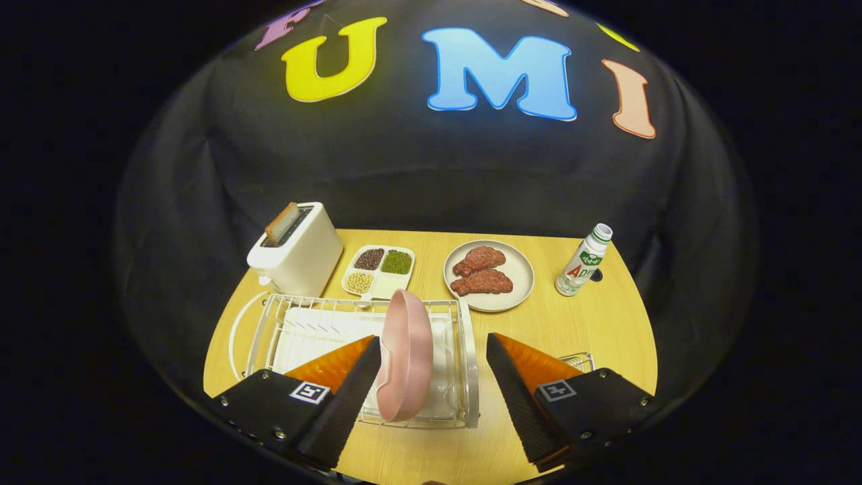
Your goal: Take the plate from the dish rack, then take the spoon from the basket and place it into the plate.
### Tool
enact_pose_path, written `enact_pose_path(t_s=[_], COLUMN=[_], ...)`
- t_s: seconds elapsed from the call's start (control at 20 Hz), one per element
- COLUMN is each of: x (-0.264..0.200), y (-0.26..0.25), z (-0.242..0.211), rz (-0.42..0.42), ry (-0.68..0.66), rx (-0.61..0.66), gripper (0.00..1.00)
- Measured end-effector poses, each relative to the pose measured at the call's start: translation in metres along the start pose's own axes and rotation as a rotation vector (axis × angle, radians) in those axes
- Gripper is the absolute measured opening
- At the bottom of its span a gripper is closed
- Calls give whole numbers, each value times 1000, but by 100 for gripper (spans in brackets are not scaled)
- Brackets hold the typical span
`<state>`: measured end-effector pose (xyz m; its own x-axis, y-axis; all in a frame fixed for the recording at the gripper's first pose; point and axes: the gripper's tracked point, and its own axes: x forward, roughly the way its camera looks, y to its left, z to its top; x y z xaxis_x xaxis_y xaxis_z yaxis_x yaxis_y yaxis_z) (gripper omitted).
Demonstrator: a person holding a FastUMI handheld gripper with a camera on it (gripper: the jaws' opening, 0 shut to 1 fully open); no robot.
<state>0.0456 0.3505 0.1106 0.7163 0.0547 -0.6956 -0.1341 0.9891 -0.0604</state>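
Note:
A pink plate (406, 353) stands on its edge in the white wire dish rack (466, 350) on the wooden table. My gripper (434, 353) is open above the rack. The plate is between my fingers, close against the left finger (357, 391) and well apart from the right finger (515, 391). Just behind the right finger, part of a wire basket (579, 362) shows beside the rack; what it holds is hidden.
Beyond the rack stand a white toaster (296, 250) with a slice in it, a divided tray of beans (378, 271), a plate with two pieces of meat (489, 275), and a small bottle (583, 260) at the far right.

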Motion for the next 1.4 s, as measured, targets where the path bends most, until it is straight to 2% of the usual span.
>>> enact_pose_path(t_s=[0.15, 0.35, 0.4, 0.45, 0.55, 0.6, 0.65, 0.7, 0.75, 0.85, 0.95, 1.1, 1.2, 1.4], x=[13, 26, 29, 30, 35, 37, 42, 40, 42, 36, 32, 20, 17, 9], y=[-2, 0, -3, -9, -10, -7, -8, -7, -4, 5, 9, 14, 21, 22], z=[-10, -16, -16, -19, -24, -26, -30, -27, -23, -22, -13, 12, 24, 32], rz=[-69, -144, -172, -206, -247, -266, -291, -304, -309, -324, -363, -461, -487, -476], ry=[59, 103, 108, 119, 142, 149, 177, 172, 164, 181, 179, 146, 143, 125], rx=[-38, -47, -60, -66, -46, -41, -66, -84, -110, -148, -179, -298, -347, -316], gripper=[91, 77, 77, 71, 38, 30, 13, 15, 9, 5, 5, 5, 5, 5])
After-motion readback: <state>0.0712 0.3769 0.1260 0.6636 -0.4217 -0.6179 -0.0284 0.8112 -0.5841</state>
